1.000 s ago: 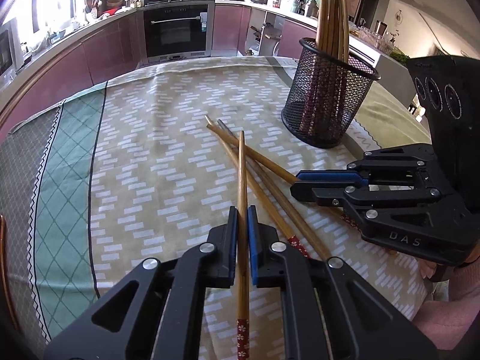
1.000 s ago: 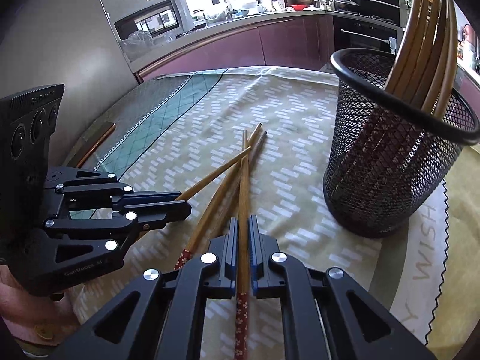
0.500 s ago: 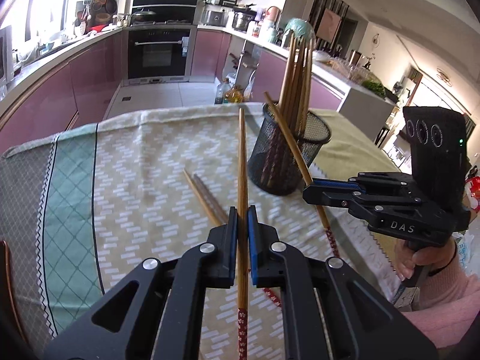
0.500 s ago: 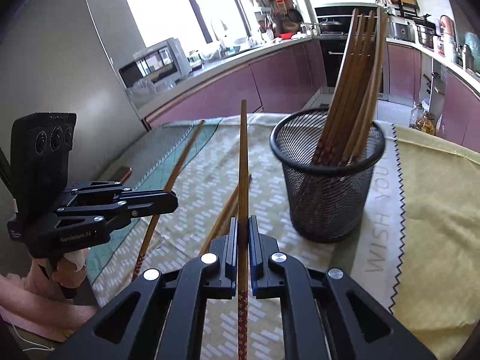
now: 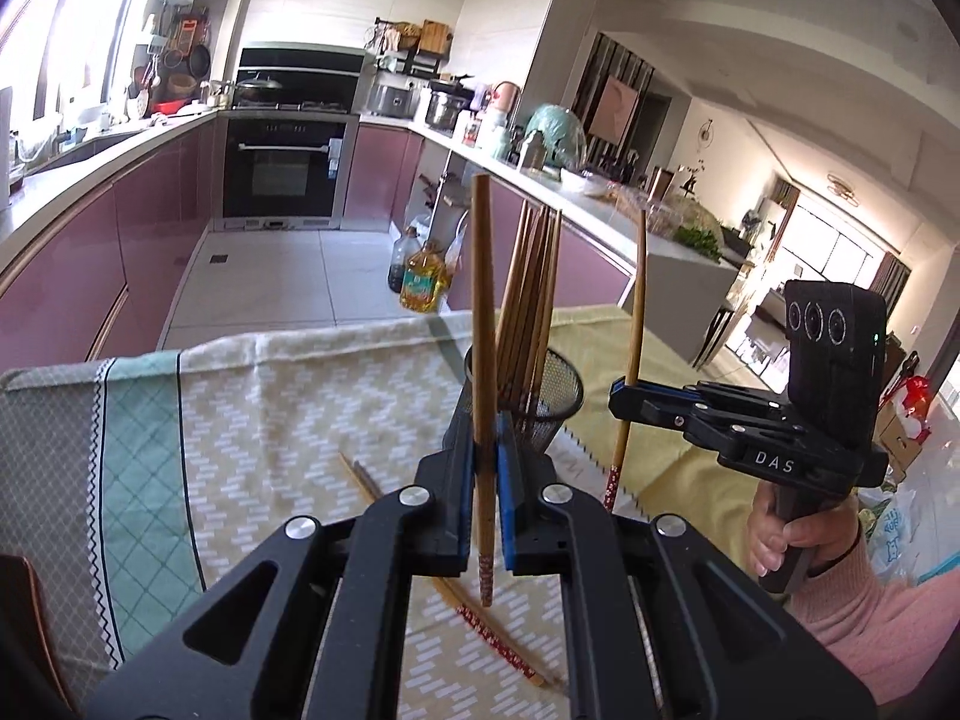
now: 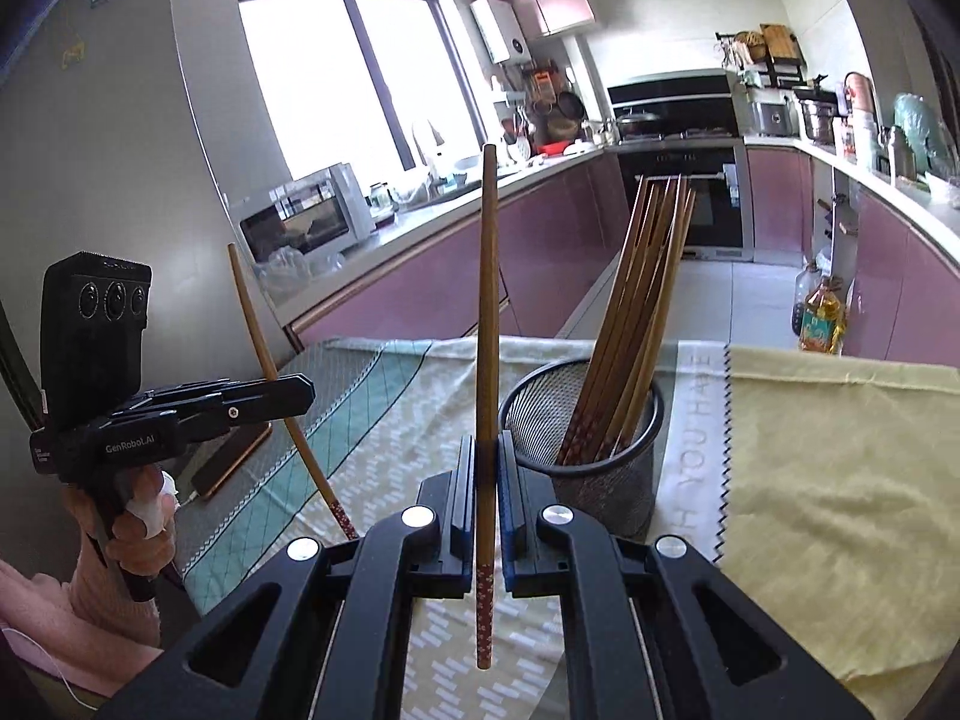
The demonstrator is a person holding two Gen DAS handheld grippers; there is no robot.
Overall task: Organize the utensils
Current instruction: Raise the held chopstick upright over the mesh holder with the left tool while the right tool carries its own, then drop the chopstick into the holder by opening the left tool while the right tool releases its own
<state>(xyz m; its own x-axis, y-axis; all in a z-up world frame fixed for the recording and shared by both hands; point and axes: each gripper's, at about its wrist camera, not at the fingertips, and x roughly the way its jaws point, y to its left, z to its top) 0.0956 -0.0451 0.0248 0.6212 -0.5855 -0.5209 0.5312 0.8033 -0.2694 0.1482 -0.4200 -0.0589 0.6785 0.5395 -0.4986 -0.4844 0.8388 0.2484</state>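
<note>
My left gripper [image 5: 485, 426] is shut on a wooden chopstick [image 5: 482, 300] with a red patterned end, held upright above the table. My right gripper [image 6: 487, 450] is shut on another such chopstick [image 6: 487, 312], also upright. Each gripper shows in the other's view, the right one [image 5: 624, 399] and the left one [image 6: 300, 393]. A black mesh holder [image 6: 606, 480] with several chopsticks [image 6: 642, 300] stands on the cloth just beyond both grippers; it also shows in the left wrist view [image 5: 555, 402]. Two chopsticks [image 5: 480, 612] lie on the cloth below the left gripper.
The table carries a patterned tablecloth [image 5: 270, 420] with a green band on the left and a yellow cloth [image 6: 840, 480] on the right. A dark flat object [image 6: 231, 462] lies near the table's left edge. Kitchen counters and an oven stand beyond.
Both grippers have lifted their chopsticks off the cloth and tilted them upright, rising higher over the table. The holder now sits lower in both views.
</note>
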